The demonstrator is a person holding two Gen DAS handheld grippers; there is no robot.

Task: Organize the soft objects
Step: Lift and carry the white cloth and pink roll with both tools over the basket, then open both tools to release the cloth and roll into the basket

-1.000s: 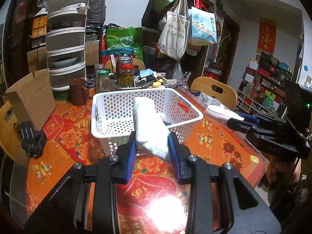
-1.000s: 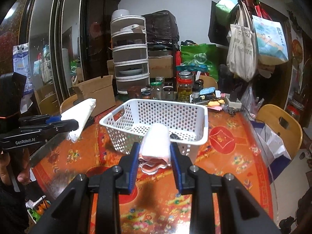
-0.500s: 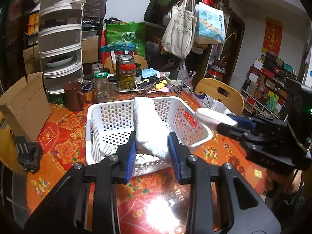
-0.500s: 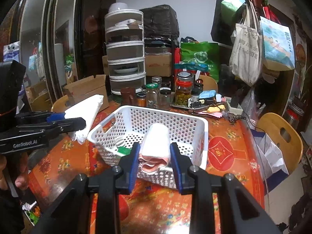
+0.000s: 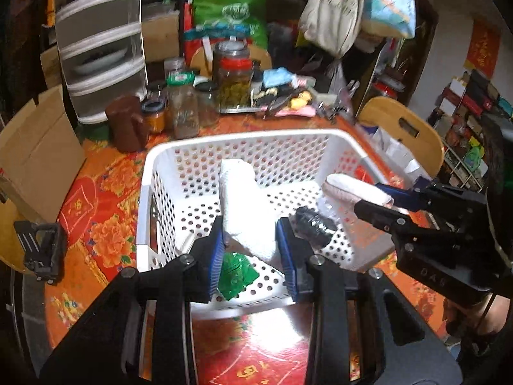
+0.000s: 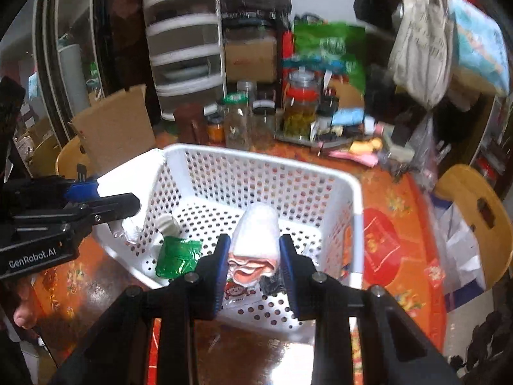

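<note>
Over the white basket (image 5: pixel 243 134) at the table's middle, we hold a white rolled towel (image 5: pixel 247 211) clamped mid-length in the left gripper (image 5: pixel 251 250) and a pink-edged roll (image 6: pixel 256 237) pinched in the right gripper (image 6: pixel 255 256); both look light, soft and compressible.

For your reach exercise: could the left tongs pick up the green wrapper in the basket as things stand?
Probably not yet. The left tongs are shut on a white towel; the green wrapper lies uncovered just below in the basket.
</note>
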